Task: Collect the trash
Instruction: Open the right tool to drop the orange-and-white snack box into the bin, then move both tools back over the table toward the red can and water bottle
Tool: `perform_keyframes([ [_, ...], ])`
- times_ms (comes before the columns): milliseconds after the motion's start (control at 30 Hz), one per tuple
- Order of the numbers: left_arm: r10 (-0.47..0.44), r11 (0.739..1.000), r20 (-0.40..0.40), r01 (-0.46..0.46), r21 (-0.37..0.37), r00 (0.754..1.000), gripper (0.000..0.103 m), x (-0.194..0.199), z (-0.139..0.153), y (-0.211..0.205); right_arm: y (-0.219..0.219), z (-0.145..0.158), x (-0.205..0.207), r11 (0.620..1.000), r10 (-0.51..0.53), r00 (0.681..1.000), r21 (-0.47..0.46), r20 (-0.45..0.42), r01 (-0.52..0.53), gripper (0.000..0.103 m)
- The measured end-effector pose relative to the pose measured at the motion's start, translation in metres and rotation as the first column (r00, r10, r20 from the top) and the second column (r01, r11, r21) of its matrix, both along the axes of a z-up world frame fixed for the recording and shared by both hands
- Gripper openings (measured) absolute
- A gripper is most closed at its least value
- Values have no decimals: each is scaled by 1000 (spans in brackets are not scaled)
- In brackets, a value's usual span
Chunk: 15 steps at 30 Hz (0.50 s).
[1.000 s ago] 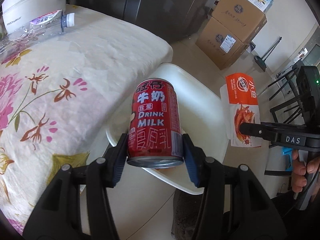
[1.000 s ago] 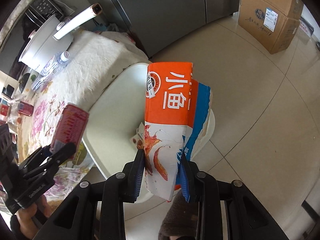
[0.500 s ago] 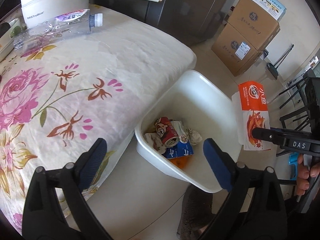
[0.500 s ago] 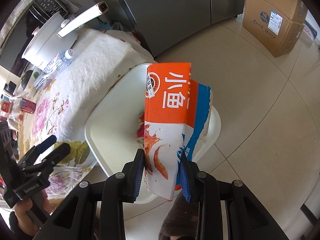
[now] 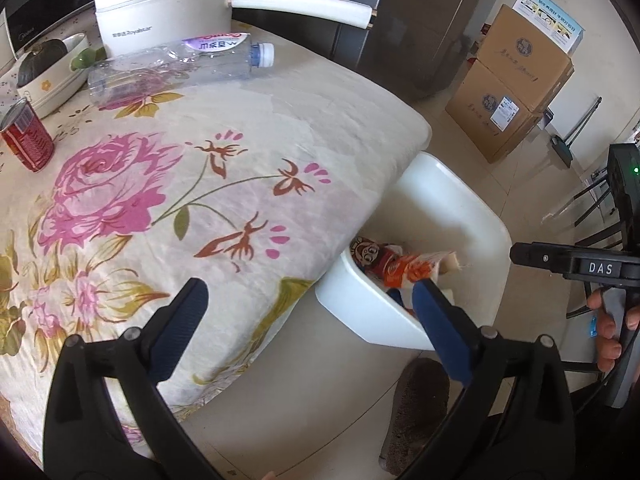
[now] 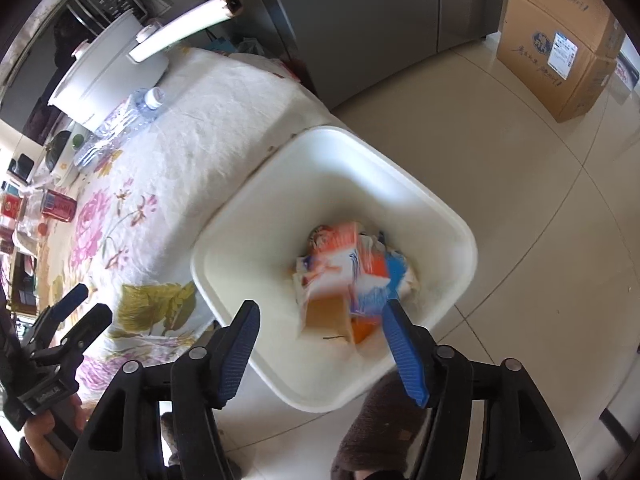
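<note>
A white trash bin stands on the floor against the table; it also shows in the left wrist view. The orange and blue snack carton lies blurred inside it on other trash, and it shows in the left wrist view beside the red milk can. My right gripper is open and empty just above the bin. My left gripper is open and empty over the table's edge. A clear plastic bottle and a red can remain on the flowered tablecloth.
A white cooking pot with a long handle and a bowl stand at the table's back. Cardboard boxes sit on the tiled floor by a dark fridge. Chair legs are at the right.
My left gripper opened and dropped the red milk can into the bin, then swung left over the table. My right gripper has just opened and the snack carton has fallen into the bin.
</note>
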<state>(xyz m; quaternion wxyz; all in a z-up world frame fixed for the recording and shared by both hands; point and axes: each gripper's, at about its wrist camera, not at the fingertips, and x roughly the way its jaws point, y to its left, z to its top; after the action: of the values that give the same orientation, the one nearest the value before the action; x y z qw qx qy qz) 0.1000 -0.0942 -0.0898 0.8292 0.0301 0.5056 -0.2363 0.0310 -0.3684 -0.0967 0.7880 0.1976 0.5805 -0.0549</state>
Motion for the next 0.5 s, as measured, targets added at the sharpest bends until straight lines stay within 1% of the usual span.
perform_keyframes([
  [300,69,998,8,-69,-4,998,102,4,9,43,19,3,9,1000,8,1000,-6,-7,-8,69],
  [500,117,993,13,-117,-8,993,102,5,14,70,41,10,17,1000,25,1000,-10,4,-25,71],
])
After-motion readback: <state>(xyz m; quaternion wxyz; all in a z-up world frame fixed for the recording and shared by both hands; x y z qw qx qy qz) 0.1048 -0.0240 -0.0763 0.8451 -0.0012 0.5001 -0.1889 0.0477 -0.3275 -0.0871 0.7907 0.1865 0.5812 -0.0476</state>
